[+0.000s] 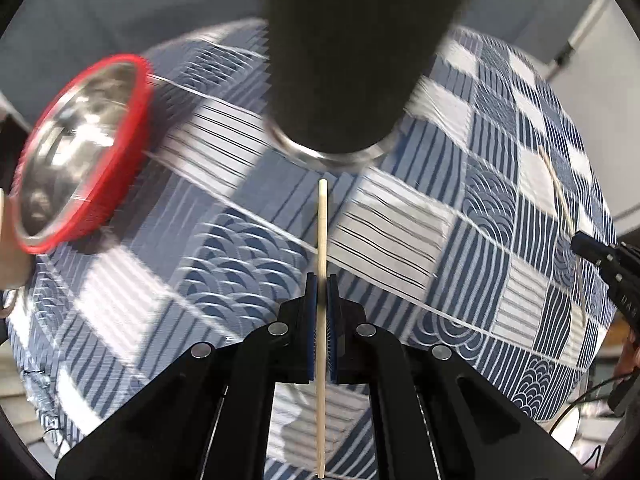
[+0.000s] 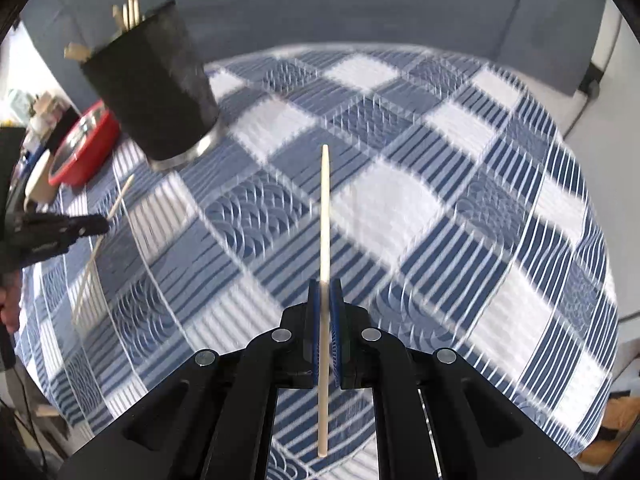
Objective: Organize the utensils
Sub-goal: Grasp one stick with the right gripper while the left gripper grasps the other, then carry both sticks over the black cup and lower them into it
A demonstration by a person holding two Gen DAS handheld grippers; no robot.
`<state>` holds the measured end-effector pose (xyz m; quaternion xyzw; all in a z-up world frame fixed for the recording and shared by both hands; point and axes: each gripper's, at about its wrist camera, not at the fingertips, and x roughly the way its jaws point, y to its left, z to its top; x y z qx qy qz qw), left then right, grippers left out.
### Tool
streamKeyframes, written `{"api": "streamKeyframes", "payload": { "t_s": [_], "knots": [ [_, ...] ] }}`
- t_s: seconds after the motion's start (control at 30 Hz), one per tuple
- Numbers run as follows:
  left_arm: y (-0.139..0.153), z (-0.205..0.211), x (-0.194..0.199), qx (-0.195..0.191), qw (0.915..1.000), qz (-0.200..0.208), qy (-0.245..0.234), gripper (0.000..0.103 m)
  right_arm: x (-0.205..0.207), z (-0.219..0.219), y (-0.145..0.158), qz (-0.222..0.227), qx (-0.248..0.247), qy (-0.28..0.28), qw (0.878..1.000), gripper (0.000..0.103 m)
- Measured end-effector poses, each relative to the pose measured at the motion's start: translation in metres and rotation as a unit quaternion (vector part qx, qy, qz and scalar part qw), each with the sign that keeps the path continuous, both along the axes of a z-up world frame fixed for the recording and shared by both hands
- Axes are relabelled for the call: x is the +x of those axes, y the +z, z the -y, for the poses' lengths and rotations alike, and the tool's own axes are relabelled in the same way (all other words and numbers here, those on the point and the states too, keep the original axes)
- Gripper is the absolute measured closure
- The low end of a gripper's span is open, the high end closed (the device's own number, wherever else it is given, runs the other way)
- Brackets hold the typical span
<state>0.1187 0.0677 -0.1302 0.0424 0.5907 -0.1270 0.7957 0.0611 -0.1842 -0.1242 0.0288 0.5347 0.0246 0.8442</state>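
Observation:
In the left wrist view my left gripper is shut on a pale wooden chopstick that sticks out ahead of the pads, above the cloth. Just beyond its tip stands a black cylindrical holder with a metal base ring. In the right wrist view my right gripper is shut on a second chopstick. The holder is at the upper left there, with several chopsticks standing in it. Each view shows the other gripper at its edge, clamped on its stick: the right one and the left one.
A blue and white patchwork cloth covers the table. A red bowl with a steel inside lies to the left of the holder, also visible as the red bowl in the right wrist view. A grey wall runs behind the table.

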Motion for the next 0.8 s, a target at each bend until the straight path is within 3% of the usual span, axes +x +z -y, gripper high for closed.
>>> {"api": "streamKeyframes", "payload": {
  "t_s": [0.23, 0.43, 0.57, 0.8],
  "knots": [
    [0.062, -0.047, 0.021, -0.018, 0.9964, 0.060, 0.057, 0.098, 0.051, -0.012, 0.055, 0.070, 0.018, 0.026, 0.997, 0.098],
    [0.118, -0.061, 0.045, -0.033, 0.9892, 0.121, 0.076, 0.098, 0.086, -0.028, 0.106, 0.136, 0.040, 0.052, 0.989, 0.098],
    [0.150, -0.061, 0.059, -0.046, 0.9829, 0.156, 0.087, 0.098, 0.105, -0.039, 0.136, 0.172, 0.059, 0.066, 0.981, 0.098],
    [0.192, -0.045, 0.088, -0.112, 0.9644, 0.223, 0.089, 0.098, 0.140, -0.061, 0.171, 0.229, 0.129, 0.098, 0.960, 0.098]
  ]
}}
